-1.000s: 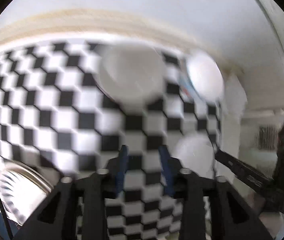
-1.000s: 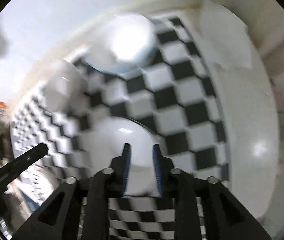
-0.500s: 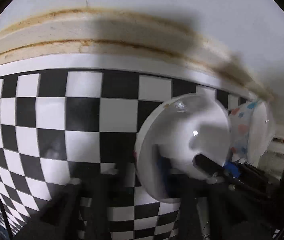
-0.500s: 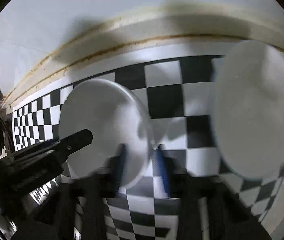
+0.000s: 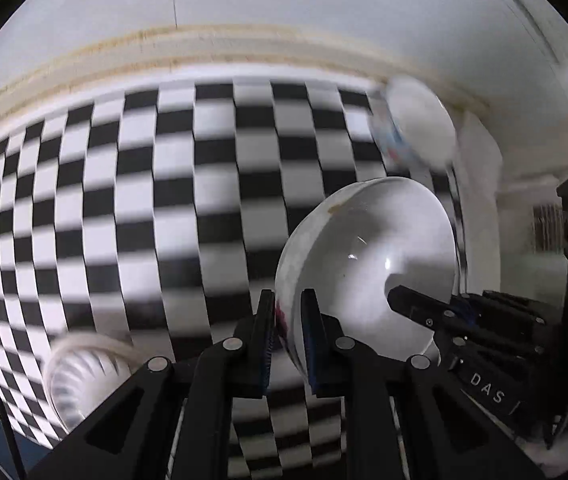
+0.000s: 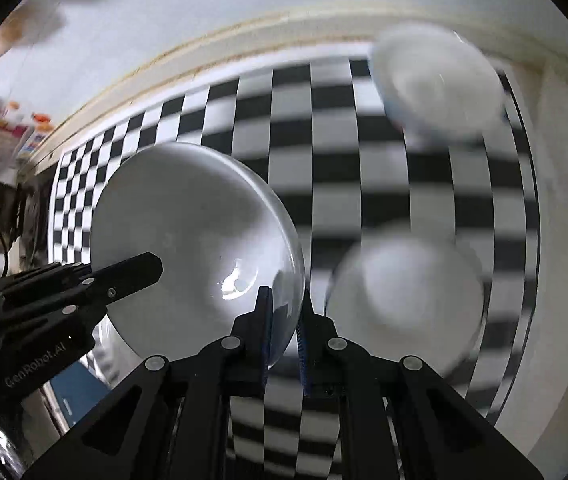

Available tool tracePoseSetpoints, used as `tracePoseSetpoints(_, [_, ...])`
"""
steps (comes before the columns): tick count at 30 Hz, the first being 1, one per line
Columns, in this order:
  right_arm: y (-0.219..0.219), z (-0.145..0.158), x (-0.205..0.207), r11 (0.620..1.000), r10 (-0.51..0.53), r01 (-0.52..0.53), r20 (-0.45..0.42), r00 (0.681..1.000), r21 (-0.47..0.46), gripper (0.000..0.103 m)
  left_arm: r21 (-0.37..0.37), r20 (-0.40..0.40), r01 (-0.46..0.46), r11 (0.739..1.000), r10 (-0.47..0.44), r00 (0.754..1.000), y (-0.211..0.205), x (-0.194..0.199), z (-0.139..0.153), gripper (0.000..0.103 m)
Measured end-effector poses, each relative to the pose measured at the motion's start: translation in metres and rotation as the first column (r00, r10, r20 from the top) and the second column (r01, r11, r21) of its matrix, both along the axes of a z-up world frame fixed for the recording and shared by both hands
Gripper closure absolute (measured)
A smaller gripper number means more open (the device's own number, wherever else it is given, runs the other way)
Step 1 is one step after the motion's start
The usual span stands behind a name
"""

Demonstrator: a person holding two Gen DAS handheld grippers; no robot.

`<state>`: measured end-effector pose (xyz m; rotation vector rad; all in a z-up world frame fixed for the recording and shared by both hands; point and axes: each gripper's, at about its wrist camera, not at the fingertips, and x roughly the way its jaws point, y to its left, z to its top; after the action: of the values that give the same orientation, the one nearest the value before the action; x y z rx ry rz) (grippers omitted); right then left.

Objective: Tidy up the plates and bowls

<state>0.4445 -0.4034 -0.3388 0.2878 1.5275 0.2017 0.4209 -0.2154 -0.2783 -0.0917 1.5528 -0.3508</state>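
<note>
Left to right, left wrist view.

Ribbed white dish (image 5: 80, 376): low left on the checkered cloth (image 5: 132, 200), blurred.

Left gripper (image 5: 287, 334): clenched on the near rim of the white bowl (image 5: 368, 264), one pad inside the wall, one outside. Its jaws were open over bare cloth a second ago and have just closed.

White bowl: held off the cloth, tipped, mouth facing the camera, rim plane steep; round, so no long axis. Half a second back it sat nearer the wall, against the patterned bowl.

Right gripper (image 5: 460, 312): clamped on the opposite rim.

Patterned bowl (image 5: 416, 128): far right edge of the cloth, blurred, now well apart from the held bowl.

Right wrist view: the white plate (image 6: 404, 300) lies flat on the cloth right of the held bowl; the right jaws, open over it earlier, now grip the bowl rim.
</note>
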Motion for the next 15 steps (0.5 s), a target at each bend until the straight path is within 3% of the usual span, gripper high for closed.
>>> tracePoseSetpoints(5, [-0.003,-0.006,-0.075,0.999,0.014,-0.014,-0.017,1.0,-0.037,0.091,0.002,-0.057,0.065,0.998,-0.065,0.996,-0.009,-0.058,-0.02,0.092])
tracePoseSetpoints(8, [0.004,-0.031,-0.114,1.0,0.01,-0.012,-0.061,0.998,-0.021,0.091,0.028,-0.106,0.09,0.996,-0.086,0.991,-0.009,-0.081,-0.041,0.092])
tracePoseSetpoints(15, [0.013,-0.071,-0.137,1.0,0.012,-0.013,-0.113,0.993,-0.013,0.091,0.056,-0.168,0.071,0.996,-0.061,0.984,-0.002,-0.105,-0.078,0.092])
